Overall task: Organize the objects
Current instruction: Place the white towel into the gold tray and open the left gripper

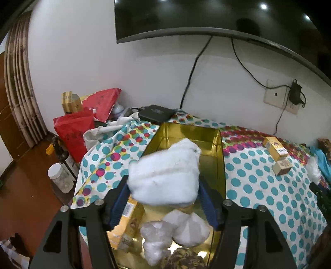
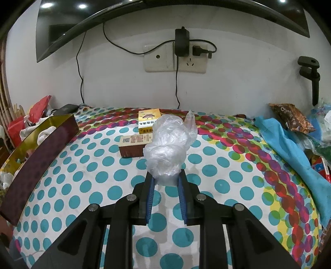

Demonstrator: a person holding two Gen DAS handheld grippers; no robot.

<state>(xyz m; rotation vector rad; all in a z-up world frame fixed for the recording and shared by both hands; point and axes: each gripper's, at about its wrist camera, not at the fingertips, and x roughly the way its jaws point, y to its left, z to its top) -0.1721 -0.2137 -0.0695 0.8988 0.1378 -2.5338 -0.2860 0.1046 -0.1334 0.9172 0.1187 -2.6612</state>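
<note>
Left tool (image 1: 163, 186) clamped on white cotton wad (image 1: 165, 173) above gold tin (image 1: 219, 149); right tool (image 2: 165, 178) pinching crumpled plastic bag (image 2: 167, 144) over dotted counter (image 2: 217, 182). Box print unreadable.

The left wrist view sits just behind the left claw (image 1: 163, 186), high and tilted down, close over the open gold tin (image 1: 219, 144), facing the wall and the TV (image 1: 206, 18). The right wrist view rides lower behind the right claw (image 2: 165, 178), looking level across the dotted cloth (image 2: 227, 175) toward the wall socket (image 2: 175, 59). Both views share the cloth, the tin (image 2: 41, 140) at the right view's left edge, the two small boxes (image 1: 278, 155) (image 2: 142, 132), the socket (image 1: 281, 96) and the TV's lower edge (image 2: 82, 27).
</note>
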